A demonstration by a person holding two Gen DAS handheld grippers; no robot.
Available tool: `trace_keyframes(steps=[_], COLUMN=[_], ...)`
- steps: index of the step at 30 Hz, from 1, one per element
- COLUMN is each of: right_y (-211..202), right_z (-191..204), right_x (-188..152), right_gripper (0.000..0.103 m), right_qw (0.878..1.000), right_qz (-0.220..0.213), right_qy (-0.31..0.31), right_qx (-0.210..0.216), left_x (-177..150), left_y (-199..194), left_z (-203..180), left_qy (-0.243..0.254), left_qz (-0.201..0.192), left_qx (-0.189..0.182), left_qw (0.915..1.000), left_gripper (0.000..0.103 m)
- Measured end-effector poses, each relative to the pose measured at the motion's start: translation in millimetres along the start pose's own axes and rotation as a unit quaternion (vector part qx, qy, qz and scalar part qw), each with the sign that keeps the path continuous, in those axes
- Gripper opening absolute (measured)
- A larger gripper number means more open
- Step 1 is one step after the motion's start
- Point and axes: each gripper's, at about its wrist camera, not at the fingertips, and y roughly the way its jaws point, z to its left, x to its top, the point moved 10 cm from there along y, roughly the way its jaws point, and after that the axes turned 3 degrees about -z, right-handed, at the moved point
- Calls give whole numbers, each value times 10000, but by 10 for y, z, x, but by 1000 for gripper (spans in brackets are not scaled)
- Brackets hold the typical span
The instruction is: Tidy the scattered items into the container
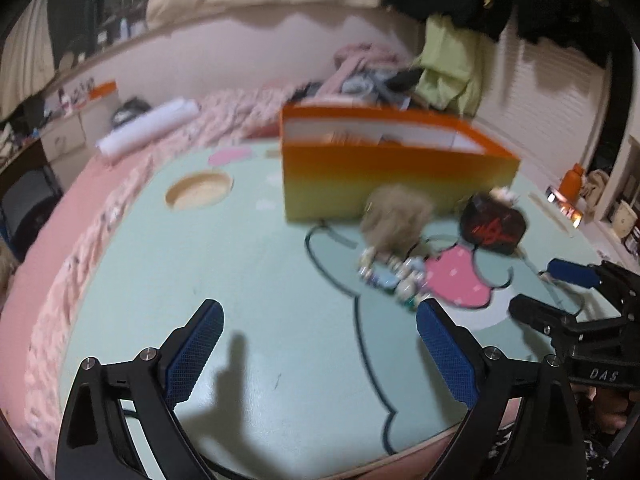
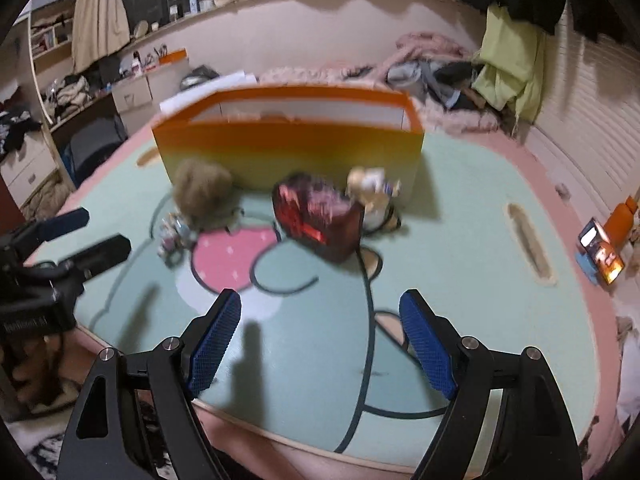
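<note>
An orange-and-yellow box (image 1: 396, 176) stands on the mint green table (image 1: 256, 280); in the right wrist view the box (image 2: 288, 152) is straight ahead. In front of it lie a fluffy tan toy (image 1: 396, 216) (image 2: 202, 192), a dark red-and-black pouch (image 1: 492, 226) (image 2: 320, 218), a cluster of small figurines (image 1: 394, 276) (image 2: 174, 236), and a small gold-and-white figure (image 2: 372, 192). My left gripper (image 1: 320, 344) is open and empty, short of the figurines. My right gripper (image 2: 320, 336) is open and empty, short of the pouch. Each gripper shows at the other view's edge.
A pink blanket (image 1: 80, 248) rims the table. A rolled white sheet (image 1: 148, 128) lies far left. A clothes pile (image 2: 440, 68) sits behind the box. A lit phone (image 2: 600, 252) and an orange bottle (image 2: 622, 216) stand at the right. A round recess (image 1: 198, 194) marks the table.
</note>
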Motion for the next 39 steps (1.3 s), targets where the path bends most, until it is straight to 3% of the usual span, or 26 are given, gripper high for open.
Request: trace_keyframes(steps=[2,5,14,39], right_y=[31,69,82,80], right_z=[-8,-17,-47,-33], right_x=[-15,-46,-22,-27], right_gripper=[89,103,103,103], right_qw=[9998,9999,9996,9996], right_qz=[-109,-71,-247,-244], right_qy=[-80,-104,-151,-140], right_qx=[-116,-58,-9,-21], left_x=[-81,-85,-74,-76], left_y=[99,102,90,92], left_z=[18,4,22,14], left_qy=[188,200,296,300], left_qz=[124,71,-168,-177], left_qx=[268,110,-30,-49], left_qw=[9994,9997,9994,9994], left_gripper=[103,103,103,103])
